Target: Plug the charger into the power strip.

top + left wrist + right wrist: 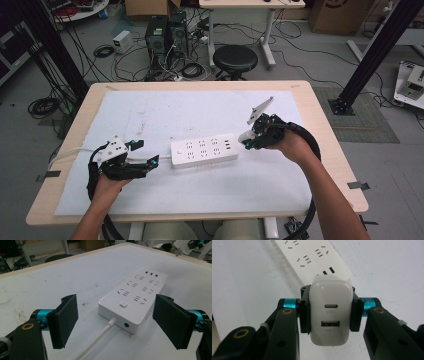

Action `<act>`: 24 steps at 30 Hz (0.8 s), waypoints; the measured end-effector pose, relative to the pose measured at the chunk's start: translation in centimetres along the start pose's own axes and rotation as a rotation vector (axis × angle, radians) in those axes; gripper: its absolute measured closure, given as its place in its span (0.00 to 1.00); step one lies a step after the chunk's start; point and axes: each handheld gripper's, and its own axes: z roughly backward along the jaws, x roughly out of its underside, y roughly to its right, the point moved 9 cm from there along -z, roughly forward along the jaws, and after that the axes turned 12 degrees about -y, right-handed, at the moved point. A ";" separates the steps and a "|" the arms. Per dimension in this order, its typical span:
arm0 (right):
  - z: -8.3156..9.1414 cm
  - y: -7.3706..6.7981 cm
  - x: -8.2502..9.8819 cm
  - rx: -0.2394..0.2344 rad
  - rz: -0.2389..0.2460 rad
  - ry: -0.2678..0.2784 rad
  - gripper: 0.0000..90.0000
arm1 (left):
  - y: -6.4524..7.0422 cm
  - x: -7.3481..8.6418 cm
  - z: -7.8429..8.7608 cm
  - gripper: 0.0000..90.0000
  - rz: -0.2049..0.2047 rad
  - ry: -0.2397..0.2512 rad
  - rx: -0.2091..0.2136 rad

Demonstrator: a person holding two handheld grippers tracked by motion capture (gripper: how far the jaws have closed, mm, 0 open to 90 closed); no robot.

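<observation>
We see a white USB charger (330, 312), a rounded block with a USB-C port above a USB-A port on its rear face, pinched at its two sides by black fingers (304, 312). It sits just off the 3 o'clock end of a white power strip (204, 151), which lies flat mid-worktop, sockets up, with its cable (96, 340) leaving the 9 o'clock end.
</observation>
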 end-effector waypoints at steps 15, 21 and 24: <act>-1.5 0.2 -3.7 -0.040 0.161 -0.077 0.70 | -0.6 0.5 -0.1 0.23 0.019 0.001 0.004; -2.1 0.0 -3.8 -0.051 0.187 -0.119 0.70 | -0.7 0.5 0.0 0.23 0.024 0.004 0.005; -2.3 -0.2 -4.2 -0.066 0.198 -0.116 0.70 | -0.8 0.5 0.0 0.23 0.025 0.006 0.002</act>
